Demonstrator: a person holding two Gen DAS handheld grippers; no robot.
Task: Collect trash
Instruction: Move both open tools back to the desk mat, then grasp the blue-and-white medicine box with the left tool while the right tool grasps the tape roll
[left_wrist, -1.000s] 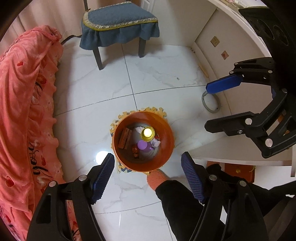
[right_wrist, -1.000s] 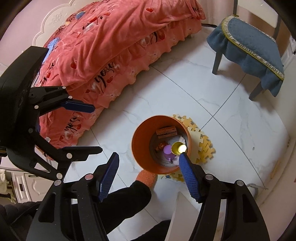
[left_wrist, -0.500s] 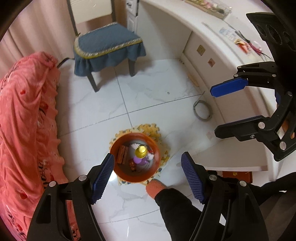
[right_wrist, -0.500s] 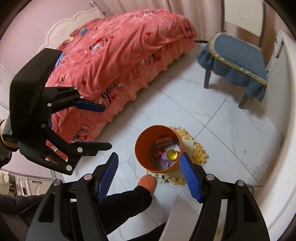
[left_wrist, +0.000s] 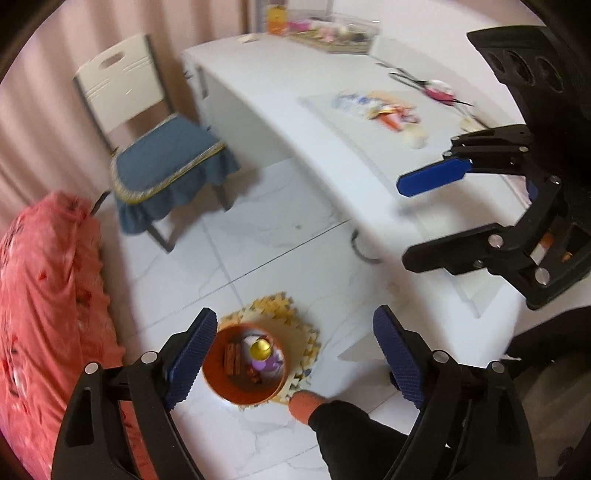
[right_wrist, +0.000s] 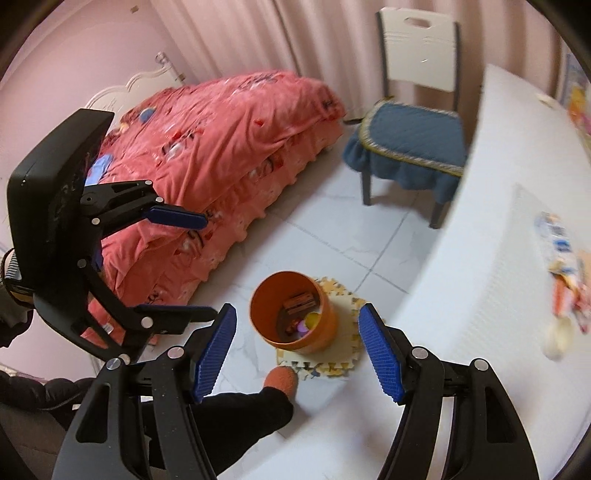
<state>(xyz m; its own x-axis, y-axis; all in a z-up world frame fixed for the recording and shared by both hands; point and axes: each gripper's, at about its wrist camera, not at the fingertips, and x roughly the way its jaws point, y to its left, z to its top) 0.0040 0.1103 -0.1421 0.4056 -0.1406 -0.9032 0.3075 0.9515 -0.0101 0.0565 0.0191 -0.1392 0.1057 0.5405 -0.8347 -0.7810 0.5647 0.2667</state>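
While both ribbed blue tongs, left (left_wrist: 291, 354) opening and right (right_wrist: 297, 343) gaping, hold nothing, the round orange bin (right_wrist: 321, 321) sits on foam.

The right gripper (right_wrist: 297, 349) is hanging empty above an orange bin (right_wrist: 293, 310) sitting on a foam mat (right_wrist: 332, 363); the left gripper (right_wrist: 192, 266) is opening beside the pink bed (right_wrist: 221, 155).
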